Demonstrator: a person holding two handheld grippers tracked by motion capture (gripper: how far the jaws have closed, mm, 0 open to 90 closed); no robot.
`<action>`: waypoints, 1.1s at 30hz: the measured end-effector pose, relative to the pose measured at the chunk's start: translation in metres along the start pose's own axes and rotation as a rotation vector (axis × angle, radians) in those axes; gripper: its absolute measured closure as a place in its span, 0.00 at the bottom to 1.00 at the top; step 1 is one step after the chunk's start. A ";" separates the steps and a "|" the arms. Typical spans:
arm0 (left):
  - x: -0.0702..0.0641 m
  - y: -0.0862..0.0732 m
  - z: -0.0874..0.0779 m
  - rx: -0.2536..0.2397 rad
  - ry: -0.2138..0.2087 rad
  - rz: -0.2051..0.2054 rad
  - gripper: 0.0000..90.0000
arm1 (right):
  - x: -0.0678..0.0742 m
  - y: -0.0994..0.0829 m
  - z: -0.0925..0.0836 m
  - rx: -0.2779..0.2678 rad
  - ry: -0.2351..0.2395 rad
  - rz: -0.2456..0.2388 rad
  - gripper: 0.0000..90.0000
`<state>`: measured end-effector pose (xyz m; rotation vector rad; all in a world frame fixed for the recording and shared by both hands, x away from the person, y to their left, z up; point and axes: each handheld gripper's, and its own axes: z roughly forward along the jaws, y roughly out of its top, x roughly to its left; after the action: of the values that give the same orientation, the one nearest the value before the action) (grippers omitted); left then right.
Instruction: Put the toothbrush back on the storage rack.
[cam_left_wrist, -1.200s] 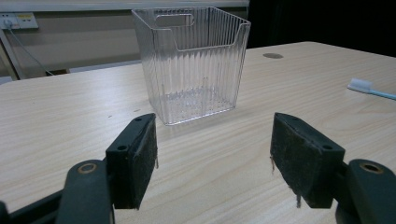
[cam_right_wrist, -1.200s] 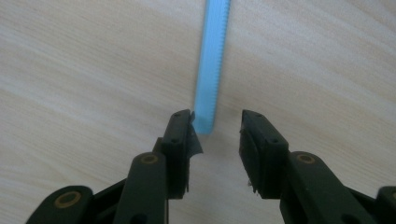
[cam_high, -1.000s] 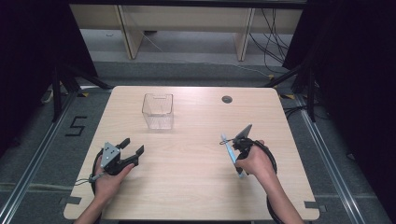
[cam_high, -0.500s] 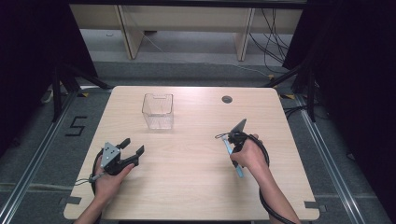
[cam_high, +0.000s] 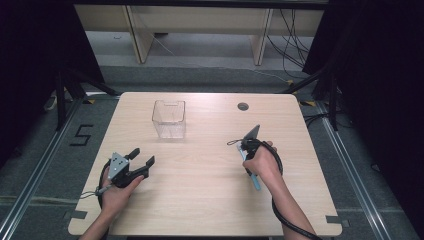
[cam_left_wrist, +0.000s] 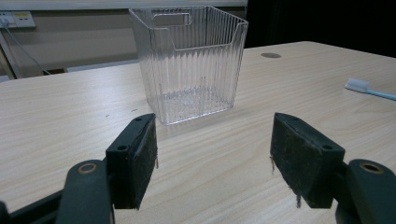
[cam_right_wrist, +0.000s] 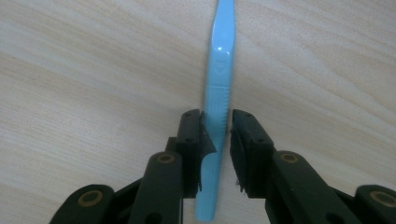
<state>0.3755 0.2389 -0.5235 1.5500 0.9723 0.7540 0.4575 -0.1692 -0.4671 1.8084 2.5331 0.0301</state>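
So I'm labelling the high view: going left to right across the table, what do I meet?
Left hand-held gripper → clear bin → table's cable hole → right hand-held gripper over the blue toothbrush.

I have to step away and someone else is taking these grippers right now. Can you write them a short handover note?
Left gripper: open, holding nothing, low over the table and pointed at the clear plastic bin.
Right gripper: points down over the light blue toothbrush; its jaws have just been closing and now flank the handle. The left pad looks to touch it, a slim gap shows at the right pad, so no firm grip yet.
Things: the toothbrush lies flat on the table's right half; the bin stands upright and empty toward the far left.
Done: right gripper lined up on the handle.
Left: probably finish the grip, lift, and put the toothbrush in the bin.
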 end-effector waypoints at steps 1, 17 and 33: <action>0.000 0.000 0.000 0.000 0.000 0.000 0.35 | 0.000 0.000 0.000 0.000 0.000 0.000 0.82; 0.000 0.000 0.000 -0.002 -0.003 0.000 0.35 | 0.003 0.008 0.006 0.016 -0.006 0.022 0.86; -0.001 -0.001 0.001 -0.021 -0.006 -0.004 0.35 | 0.000 0.010 0.006 0.032 0.016 0.066 0.88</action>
<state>0.3761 0.2375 -0.5245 1.5312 0.9607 0.7542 0.4670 -0.1662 -0.4732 1.9104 2.4985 0.0057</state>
